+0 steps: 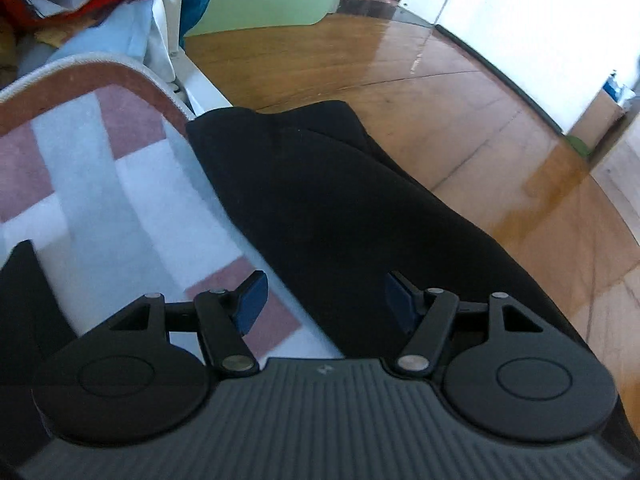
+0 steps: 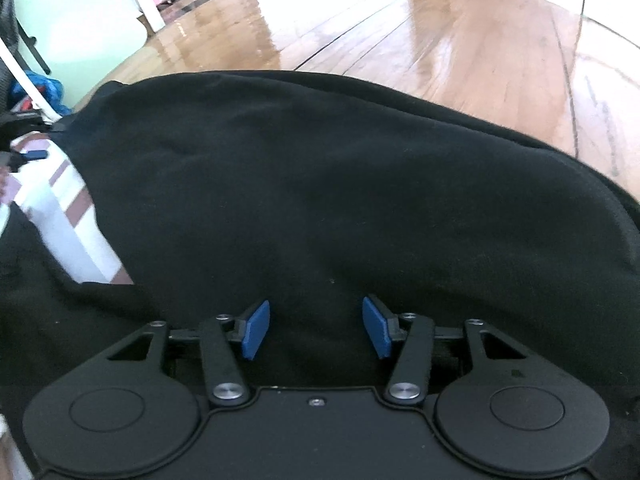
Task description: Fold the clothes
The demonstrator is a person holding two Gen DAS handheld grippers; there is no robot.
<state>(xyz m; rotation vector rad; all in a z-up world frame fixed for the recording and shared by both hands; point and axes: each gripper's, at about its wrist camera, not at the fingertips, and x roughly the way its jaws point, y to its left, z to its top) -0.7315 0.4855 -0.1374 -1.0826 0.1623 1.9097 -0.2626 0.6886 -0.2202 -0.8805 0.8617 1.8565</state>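
- Black garment lies doubled over at the edge of a pink-and-blue checked surface, beside the wooden floor; further folds judged outstanding.
- Long axis runs along that edge, away from the cameras.
- Left gripper released, empty.
- Right gripper released, above the cloth.

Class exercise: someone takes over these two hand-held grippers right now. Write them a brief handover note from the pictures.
Left gripper: open, holding nothing, over the edge of the black garment.
Right gripper: open, nothing pinched, over the garment's middle.
The garment lies on the checked cloth, one edge hanging toward the wooden floor.
Done: it looks partly folded.
Left: probably further folds and smoothing.
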